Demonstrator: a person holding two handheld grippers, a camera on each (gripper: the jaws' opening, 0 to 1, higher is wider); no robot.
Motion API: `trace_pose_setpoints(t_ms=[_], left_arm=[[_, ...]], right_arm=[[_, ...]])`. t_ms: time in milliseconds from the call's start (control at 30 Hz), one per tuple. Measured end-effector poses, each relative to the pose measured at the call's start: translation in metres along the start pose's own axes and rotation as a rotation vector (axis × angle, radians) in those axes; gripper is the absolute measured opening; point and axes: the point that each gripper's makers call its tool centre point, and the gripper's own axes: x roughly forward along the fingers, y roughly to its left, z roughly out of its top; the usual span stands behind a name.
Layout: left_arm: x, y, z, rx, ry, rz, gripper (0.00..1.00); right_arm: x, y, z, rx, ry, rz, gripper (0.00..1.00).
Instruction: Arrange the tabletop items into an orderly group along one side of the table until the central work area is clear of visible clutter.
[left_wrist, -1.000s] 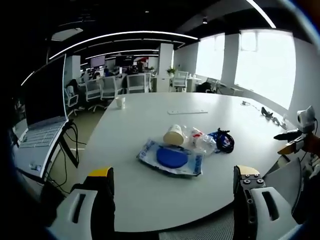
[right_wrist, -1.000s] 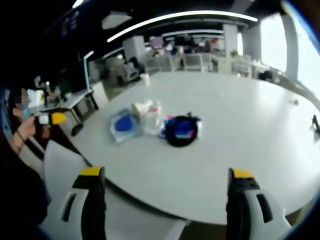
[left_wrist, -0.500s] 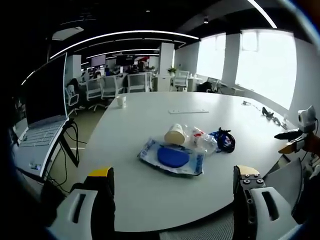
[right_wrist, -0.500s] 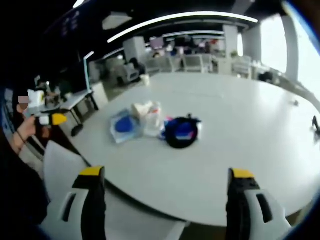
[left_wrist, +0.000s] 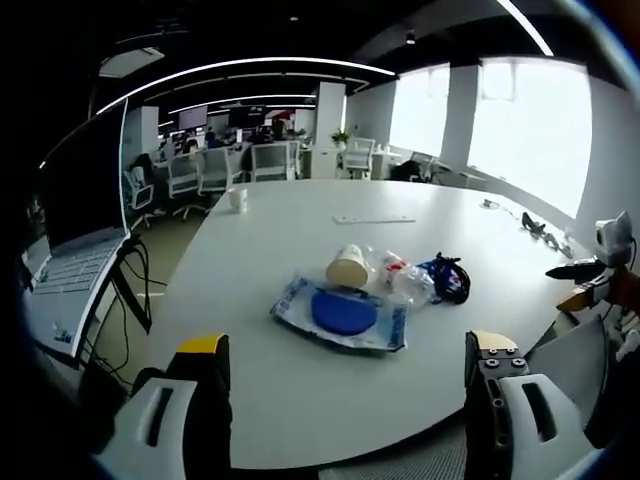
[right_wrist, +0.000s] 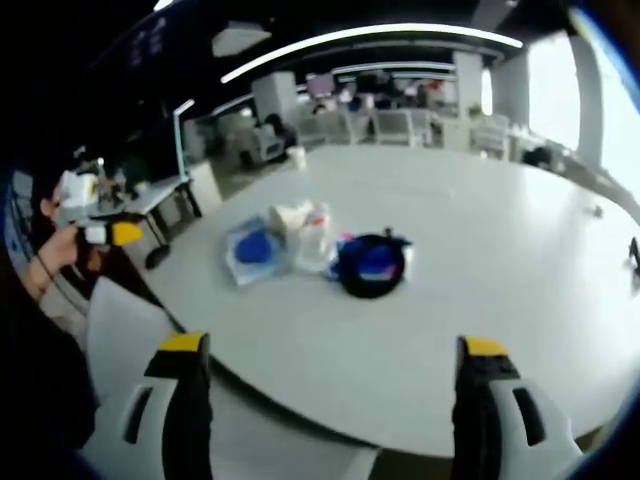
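so nothing's really started yet as far as i can tell. both grippers are held back off the near edge of the big white counter (left_wrist: 300, 400), and the clutter sits bunched in the middle of it.

left gripper (left_wrist: 340, 375): jaws spread wide apart, nothing between them. right gripper (right_wrist: 325, 375): same deal, jaws wide and empty.

the pile itself: a blue disc (left_wrist: 343, 312) lying in a clear plastic bag (left_wrist: 300, 300) on the near left of the bunch, a pale paper cup (left_wrist: 347, 268) tipped on its side just behind it, some crumpled clear wrapper stuff (left_wrist: 405, 282) touching the cup on the right, and a dark coiled cable bundle with blue in it (left_wrist: 448, 280) on the right end. from the right gripper view that cable bundle (right_wrist: 372, 265) is the nearest piece, with the blue disc (right_wrist: 255, 245) off to the left of it.

further back there's a small white cup (left_wrist: 238, 200) near the far left edge and a flat strip of something (left_wrist: 372, 219) mid-counter, can't tell what it is.

my read: basically zero done, the centre is still cluttered, everything still needs carrying to one side. the pile is well apart from both sets of jaws, so a reach in comes first.
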Motion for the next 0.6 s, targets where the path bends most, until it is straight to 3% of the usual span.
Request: trace_pose_setpoints(t_ms=[267, 600], left_arm=[[0.011, 0.004, 0.004, 0.034, 0.008, -0.007, 0.96], [0.032, 0.000, 0.003, 0.012, 0.011, -0.034, 0.95]], right_arm=[[0.007, 0.008, 0.010, -0.026, -0.027, 0.019, 1.00], [0.019, 0.014, 0.004, -0.041, -0.016, 0.036, 0.97]])
